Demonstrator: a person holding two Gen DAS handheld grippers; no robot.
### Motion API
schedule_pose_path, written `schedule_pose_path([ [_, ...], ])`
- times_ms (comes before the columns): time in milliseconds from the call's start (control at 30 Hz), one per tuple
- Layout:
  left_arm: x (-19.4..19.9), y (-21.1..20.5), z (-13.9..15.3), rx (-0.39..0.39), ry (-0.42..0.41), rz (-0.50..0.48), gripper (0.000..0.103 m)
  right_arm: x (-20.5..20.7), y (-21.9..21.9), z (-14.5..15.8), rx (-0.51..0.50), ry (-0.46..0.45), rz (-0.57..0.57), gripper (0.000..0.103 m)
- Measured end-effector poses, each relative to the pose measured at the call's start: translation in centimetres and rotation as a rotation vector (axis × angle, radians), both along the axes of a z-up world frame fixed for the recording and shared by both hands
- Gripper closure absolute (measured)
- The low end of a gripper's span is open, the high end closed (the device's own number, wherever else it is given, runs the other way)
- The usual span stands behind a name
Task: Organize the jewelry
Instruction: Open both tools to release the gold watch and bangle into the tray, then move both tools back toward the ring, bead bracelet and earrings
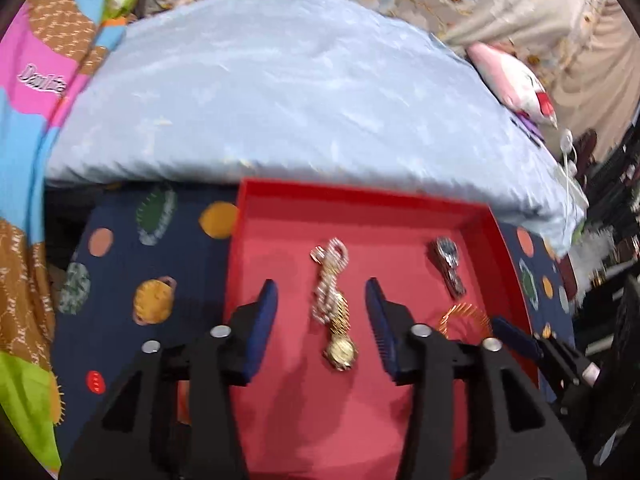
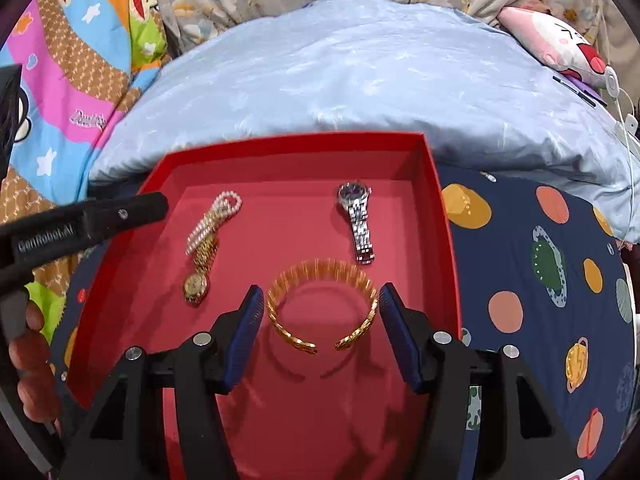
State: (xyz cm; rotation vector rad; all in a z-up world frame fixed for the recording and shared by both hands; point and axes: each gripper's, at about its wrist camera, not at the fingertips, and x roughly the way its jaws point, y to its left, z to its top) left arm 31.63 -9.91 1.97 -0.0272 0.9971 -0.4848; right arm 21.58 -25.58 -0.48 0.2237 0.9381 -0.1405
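Note:
A red tray (image 1: 360, 194) (image 2: 288, 140) lies on a navy planet-print cloth. In it lie a gold watch (image 1: 340, 350) (image 2: 196, 282) with a pearl bracelet (image 1: 330, 276) (image 2: 214, 218) over its strap, a silver watch (image 1: 448, 264) (image 2: 358, 220) and a gold open bangle (image 2: 322, 308) (image 1: 464, 316). My left gripper (image 1: 322, 312) is open and empty, its fingers either side of the gold watch and pearls. My right gripper (image 2: 322, 318) is open, its pads flanking the bangle, close to its sides; contact unclear. The left gripper's finger (image 2: 120, 212) shows at the tray's left edge.
A pale blue quilt (image 1: 280, 92) (image 2: 360, 76) lies just behind the tray. The navy cloth (image 1: 132, 272) (image 2: 540, 280) extends on both sides. A colourful blanket (image 2: 80, 60) is at left, a pink plush (image 2: 560, 48) and white cable at far right.

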Motion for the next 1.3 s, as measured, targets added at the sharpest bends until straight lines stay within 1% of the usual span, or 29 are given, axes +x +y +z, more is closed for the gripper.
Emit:
schedule_pose_path([
  [33,0.0,0.4,0.3,-0.005,-0.009,0.019,0.051,-0.1,-0.1,0.2,-0.004,-0.008,-0.008,0.044],
  [200,-1.4,2.7,2.0,-0.007,-0.059,0.068,0.050,-1.9,-0.8,2.2,-0.002,-0.067,-0.036,0.044],
  [333,-3.9,4.8,3.4,0.010,-0.103,0.094,0.046,-4.6,-1.2,4.0,0.017,-0.104,-0.056,0.044],
  [467,-6.8,7.4,3.9,-0.015,-0.095,0.112,0.043,-8.0,-0.9,5.1,0.018,-0.116,-0.067,0.044],
  [600,-10.0,9.3,3.9,0.002,-0.097,0.125,0.042,-11.9,-0.4,5.5,0.023,-0.105,-0.072,0.044],
  [700,-12.8,10.4,3.1,0.028,-0.077,0.112,0.042,-14.6,0.3,5.5,-0.002,-0.083,-0.068,0.044],
  [933,-18.2,11.6,0.8,0.076,-0.014,0.076,0.042,-20.4,2.1,4.6,0.016,-0.042,-0.073,0.044],
  [1100,-20.9,12.5,-1.0,0.099,0.031,0.065,0.042,-23.2,3.2,3.4,0.034,-0.002,-0.077,0.044],
  [1167,-22.0,12.7,-1.8,0.103,0.058,0.060,0.042,-24.1,3.5,2.9,0.040,0.014,-0.079,0.044],
  [1300,-23.8,13.1,-2.9,0.116,0.086,0.054,0.042,-25.6,4.4,2.0,0.058,0.038,-0.070,0.044],
])
